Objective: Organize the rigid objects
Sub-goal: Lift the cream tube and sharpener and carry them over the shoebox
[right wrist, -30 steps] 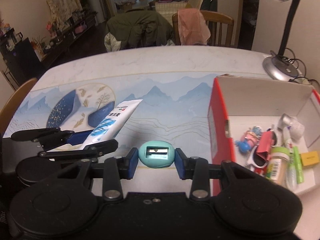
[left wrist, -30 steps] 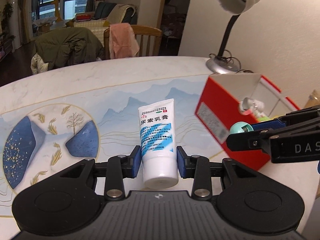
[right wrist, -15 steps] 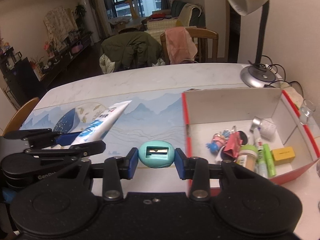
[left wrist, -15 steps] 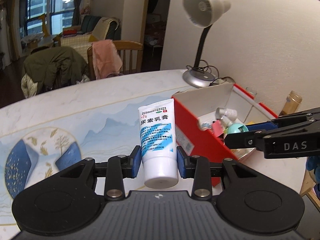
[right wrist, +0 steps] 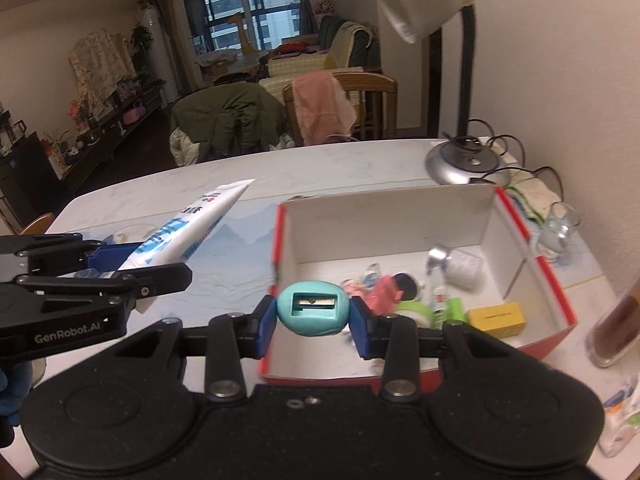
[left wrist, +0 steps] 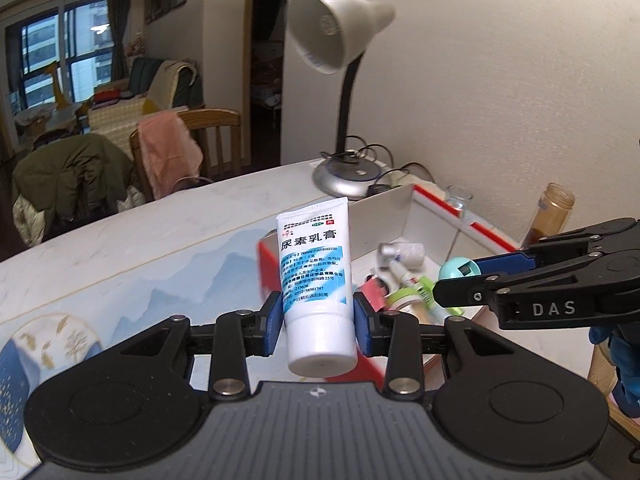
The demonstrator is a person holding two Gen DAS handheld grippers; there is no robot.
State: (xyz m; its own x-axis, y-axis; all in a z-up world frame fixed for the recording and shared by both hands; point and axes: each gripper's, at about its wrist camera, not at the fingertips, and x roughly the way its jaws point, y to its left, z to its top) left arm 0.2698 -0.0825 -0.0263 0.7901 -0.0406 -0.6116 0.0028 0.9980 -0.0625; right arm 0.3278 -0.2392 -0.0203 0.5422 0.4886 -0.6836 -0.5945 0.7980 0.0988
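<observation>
My left gripper (left wrist: pixel 319 330) is shut on a white and blue cream tube (left wrist: pixel 314 264), cap end toward the camera, held in the air just before the near left corner of the red box (left wrist: pixel 436 204). My right gripper (right wrist: pixel 313 324) is shut on a teal egg-shaped pencil sharpener (right wrist: pixel 313 314), hanging over the near left edge of the red box (right wrist: pixel 554 276). In the right wrist view the tube (right wrist: pixel 188 228) and left gripper (right wrist: pixel 136 262) show at the left. The sharpener (left wrist: pixel 459 269) and right gripper (left wrist: pixel 460 280) appear at the right of the left wrist view.
The box holds several small items: a yellow block (right wrist: pixel 497 315), a small silver-capped bottle (right wrist: pixel 454 264), green sticks and a toy figure. A desk lamp (right wrist: pixel 466 160) stands behind the box. A glass (right wrist: pixel 558 232) and a brown bottle (right wrist: pixel 618 328) stand right of it. Chairs are beyond the table.
Both grippers have carried their objects rightward and upward to the red box; its inside has come into view. Both grips are unchanged.
</observation>
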